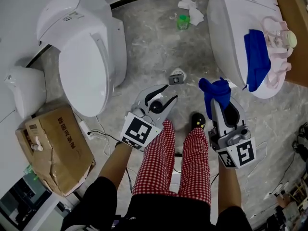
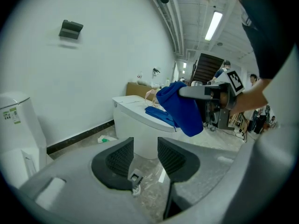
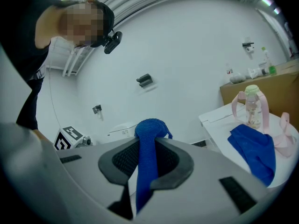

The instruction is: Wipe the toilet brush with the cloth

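Right gripper view: right gripper (image 3: 147,148) fingers pinch blue cloth (image 3: 150,127) lengthwise, bunch past tips; left gripper (image 2: 145,146) fingers apart, empty.

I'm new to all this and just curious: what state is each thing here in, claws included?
left claw: open, nothing between its jaws
right claw: shut on the held cloth
held cloth: bunched, hanging from the claw
spare cloth: draped on the right toilet
left toilet: lid down
right toilet: lid down
bottle: upright, capped
cardboard box: crumpled
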`<state>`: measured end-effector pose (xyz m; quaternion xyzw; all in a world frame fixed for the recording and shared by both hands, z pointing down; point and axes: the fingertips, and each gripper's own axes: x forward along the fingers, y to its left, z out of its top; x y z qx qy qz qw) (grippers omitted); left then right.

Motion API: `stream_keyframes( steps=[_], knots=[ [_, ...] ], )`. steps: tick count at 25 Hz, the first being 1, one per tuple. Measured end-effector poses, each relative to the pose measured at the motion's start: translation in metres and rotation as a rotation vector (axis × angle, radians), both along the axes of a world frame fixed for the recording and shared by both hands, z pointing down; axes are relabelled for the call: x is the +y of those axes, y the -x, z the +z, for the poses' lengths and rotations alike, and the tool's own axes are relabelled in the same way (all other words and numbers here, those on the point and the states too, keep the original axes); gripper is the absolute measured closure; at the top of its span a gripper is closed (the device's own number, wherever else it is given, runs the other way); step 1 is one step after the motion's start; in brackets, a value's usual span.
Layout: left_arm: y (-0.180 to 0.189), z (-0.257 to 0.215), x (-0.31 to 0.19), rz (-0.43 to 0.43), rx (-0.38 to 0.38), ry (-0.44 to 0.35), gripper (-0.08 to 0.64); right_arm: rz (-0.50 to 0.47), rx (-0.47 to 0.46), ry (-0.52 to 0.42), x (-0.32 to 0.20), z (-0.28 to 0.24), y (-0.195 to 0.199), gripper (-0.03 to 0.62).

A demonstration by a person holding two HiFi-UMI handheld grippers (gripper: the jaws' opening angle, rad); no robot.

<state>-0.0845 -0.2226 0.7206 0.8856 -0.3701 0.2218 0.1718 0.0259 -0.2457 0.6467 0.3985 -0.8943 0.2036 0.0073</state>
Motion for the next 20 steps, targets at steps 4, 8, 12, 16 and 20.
stream_keyframes(
  steps=[4, 8, 12, 16, 20],
  knots=[
    [0.003, 0.011, -0.004, -0.038, 0.045, 0.049, 0.413, 0.02, -0.004, 0.016, 0.001, 0.007, -0.002, 0.528],
    [0.005, 0.023, -0.008, -0.032, 0.018, 0.053, 0.41, 0.033, -0.002, 0.024, -0.001, 0.012, -0.005, 0.528],
    [0.004, 0.038, -0.008, 0.014, -0.038, 0.048, 0.399, 0.059, -0.016, 0.035, -0.004, 0.019, -0.008, 0.528],
    [0.005, 0.05, -0.009, 0.02, -0.037, 0.061, 0.382, 0.076, -0.02, 0.045, -0.005, 0.024, -0.01, 0.528],
    [0.004, 0.061, -0.011, 0.032, -0.042, 0.073, 0.374, 0.085, -0.026, 0.049, -0.006, 0.027, -0.011, 0.528]
  ],
)
